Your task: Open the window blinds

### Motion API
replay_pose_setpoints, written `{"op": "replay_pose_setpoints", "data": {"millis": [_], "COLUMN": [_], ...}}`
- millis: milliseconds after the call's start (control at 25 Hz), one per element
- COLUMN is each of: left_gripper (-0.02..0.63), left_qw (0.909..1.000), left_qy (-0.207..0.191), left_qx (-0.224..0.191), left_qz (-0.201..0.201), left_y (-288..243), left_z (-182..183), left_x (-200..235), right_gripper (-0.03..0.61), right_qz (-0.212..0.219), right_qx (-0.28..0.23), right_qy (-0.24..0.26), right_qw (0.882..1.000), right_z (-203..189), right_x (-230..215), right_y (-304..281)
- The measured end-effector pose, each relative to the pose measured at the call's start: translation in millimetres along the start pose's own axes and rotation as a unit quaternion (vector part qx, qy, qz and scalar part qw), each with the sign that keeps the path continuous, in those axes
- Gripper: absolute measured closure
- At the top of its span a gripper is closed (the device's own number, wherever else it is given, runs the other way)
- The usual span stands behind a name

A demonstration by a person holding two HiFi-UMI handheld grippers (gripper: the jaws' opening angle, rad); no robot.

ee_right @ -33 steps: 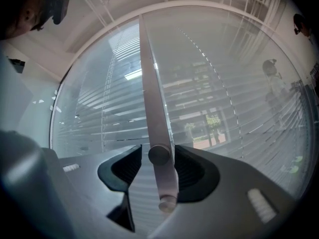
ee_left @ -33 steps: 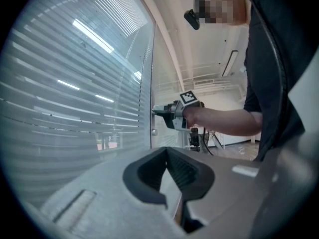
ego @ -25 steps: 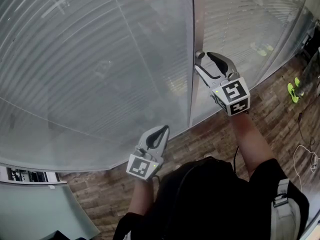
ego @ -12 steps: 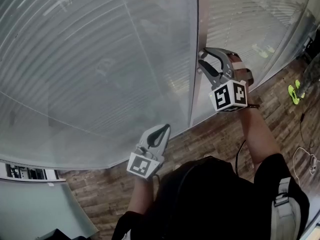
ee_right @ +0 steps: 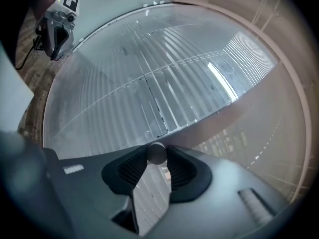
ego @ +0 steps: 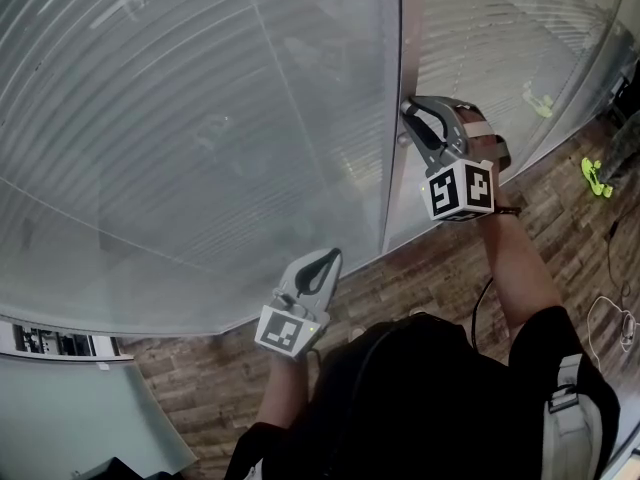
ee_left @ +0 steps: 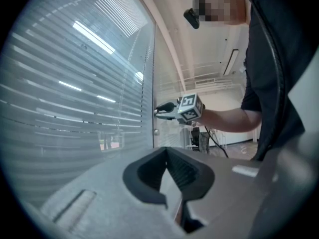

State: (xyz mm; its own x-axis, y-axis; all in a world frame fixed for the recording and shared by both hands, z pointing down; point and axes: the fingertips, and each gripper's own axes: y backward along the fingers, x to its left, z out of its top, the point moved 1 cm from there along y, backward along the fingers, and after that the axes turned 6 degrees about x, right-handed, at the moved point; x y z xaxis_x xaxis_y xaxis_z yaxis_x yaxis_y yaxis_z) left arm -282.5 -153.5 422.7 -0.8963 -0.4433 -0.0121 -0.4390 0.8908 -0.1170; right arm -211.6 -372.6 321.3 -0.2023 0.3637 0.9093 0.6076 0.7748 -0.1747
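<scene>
1. Filling the upper left and centre of the head view, the window blinds [ego: 200, 118] show as horizontal slats behind glass. A pale vertical frame post [ego: 393, 168] splits them from a second slatted pane at the upper right.
2. The right hand-held gripper [ego: 408, 108] sits at that post, right of centre. Its jaws have just been closing and now pinch a small round grey knob [ee_right: 157, 154], one pad on each side.
3. The left hand-held gripper [ego: 328, 255] hangs low at centre with its jaws together and nothing between them. It is just off the glass and well apart from the right one.
4. Open room lies along the wooden floor [ego: 420, 278], a strip between the bottom edge of the glass and the person's body.
5. A loose cable [ego: 610, 313] lies on the floor at the right edge.
6. Each gripper's cube [ego: 460, 190] carries black-and-white square markers.
</scene>
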Motion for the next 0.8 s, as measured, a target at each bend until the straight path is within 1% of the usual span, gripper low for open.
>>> {"op": "replay_pose_setpoints", "data": {"millis": [80,120,200,280,400,520,600,680,800], "left_gripper": [0.611,0.61,0.61,0.611,0.611,0.611,0.61,0.61,0.61], "left_qw": [1.0,1.0,1.0,1.0,1.0,1.0,1.0,1.0,1.0], "left_qy": [-0.001,-0.002,-0.003,-0.003,0.002,0.003,0.002,-0.001,0.001], "left_qx": [0.001,0.0,-0.002,-0.002,0.001,0.002,0.001,0.001,0.003], "left_qz": [0.0,0.0,0.0,-0.001,-0.002,-0.001,-0.002,-0.004,-0.007], "left_y": [1.0,1.5,2.1,1.7,0.5,0.1,-1.6,-3.3,-3.4], "left_z": [1.1,1.8,3.1,2.9,0.0,-1.2,-0.4,-0.3,-2.0], "left_x": [-0.8,-1.3,-2.2,-3.0,-3.3,-2.9,-3.2,-3.9,-5.6], "right_gripper": [0.451,0.451,0.451,0.451,0.451,0.451,0.451,0.451,0.451], "right_qz": [0.006,0.011,0.02,0.028,0.029,0.031,0.035,0.039,0.047], "right_qx": [-0.004,-0.008,-0.016,-0.024,-0.036,-0.047,-0.057,-0.065,-0.076], "right_qy": [-0.026,-0.048,-0.105,-0.172,-0.265,-0.327,-0.367,-0.413,-0.481], "right_qw": [1.0,0.999,0.994,0.984,0.963,0.943,0.928,0.908,0.872], "right_z": [0.6,0.9,1.5,0.9,-2.7,-5.0,-6.7,-11.6,-17.4], "right_x": [-1.7,-3.1,-6.1,-8.4,-10.0,-8.7,-10.1,-11.3,-10.3], "right_y": [1.6,2.8,4.6,5.0,2.0,-0.5,-0.9,-1.4,-1.9]}}
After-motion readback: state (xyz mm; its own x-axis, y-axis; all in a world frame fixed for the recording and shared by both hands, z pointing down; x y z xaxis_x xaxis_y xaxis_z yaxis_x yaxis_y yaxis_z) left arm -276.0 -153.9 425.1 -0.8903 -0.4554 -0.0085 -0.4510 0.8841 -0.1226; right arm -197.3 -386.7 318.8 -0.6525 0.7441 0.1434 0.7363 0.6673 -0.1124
